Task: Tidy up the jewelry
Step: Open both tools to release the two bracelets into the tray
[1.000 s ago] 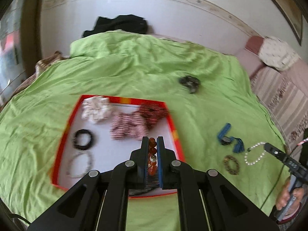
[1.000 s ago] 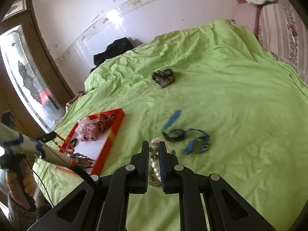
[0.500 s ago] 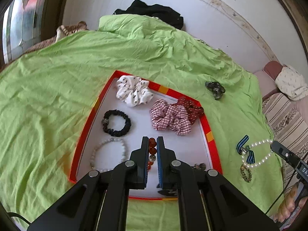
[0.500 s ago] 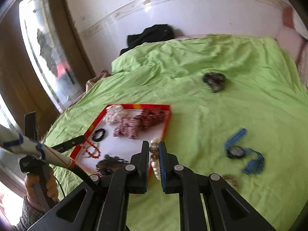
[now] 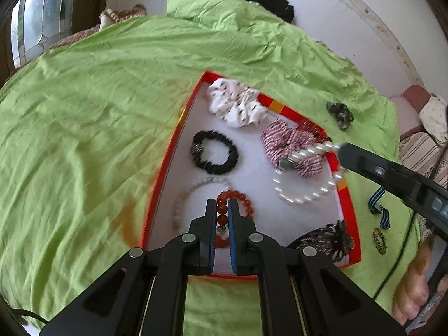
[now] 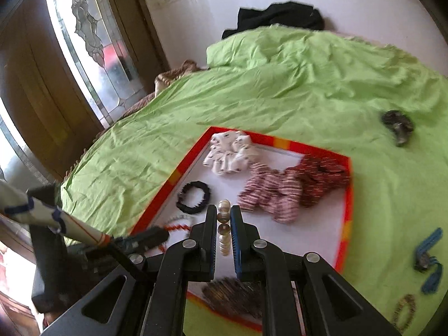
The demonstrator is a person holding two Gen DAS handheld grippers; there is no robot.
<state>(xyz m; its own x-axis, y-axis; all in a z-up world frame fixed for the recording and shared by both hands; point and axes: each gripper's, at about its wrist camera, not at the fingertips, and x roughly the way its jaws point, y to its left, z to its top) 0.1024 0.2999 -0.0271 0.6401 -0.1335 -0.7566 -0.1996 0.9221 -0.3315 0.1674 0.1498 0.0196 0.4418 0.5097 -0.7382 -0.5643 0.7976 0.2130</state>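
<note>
Both my grippers have swung in over the red-rimmed tray [image 5: 168, 165] since a second ago, when my right one hung above the loose pieces out on the green bedsheet [image 5: 84, 117].

My left gripper [image 5: 222, 207] is pinched nearly shut on an orange bead bracelet [image 5: 242, 197], whose loop hangs past the fingertips at 12 o'clock, low over the tray's white floor. Just left of it, at 10 o'clock, a pale bead bracelet [image 5: 193, 187] lies in the tray.

My right gripper [image 6: 224, 212] is clamped narrowly on a pearl bracelet [image 6: 224, 205]; the pearls run in a line between its fingers. From the left camera that pearl bracelet [image 5: 305, 176] dangles from the right gripper [image 5: 343, 149] at 2 o'clock, over the tray's right side.

Farther along the tray, a black scrunchie [image 5: 215, 152] sits at 12 o'clock, a white printed scrunchie [image 5: 238, 106] beyond it in the far corner, and a red-and-white striped scrunchie [image 5: 288, 142] at 1 o'clock with a dark red one [image 6: 322, 179] beside it. A dark patterned scrunchie [image 5: 327, 238] lies in the near right corner.

Outside the tray on the sheet are a blue-strapped watch [image 6: 425, 257], a small brown bracelet [image 5: 379, 240] and a dark hair clip [image 5: 340, 114] at 2 o'clock.
</note>
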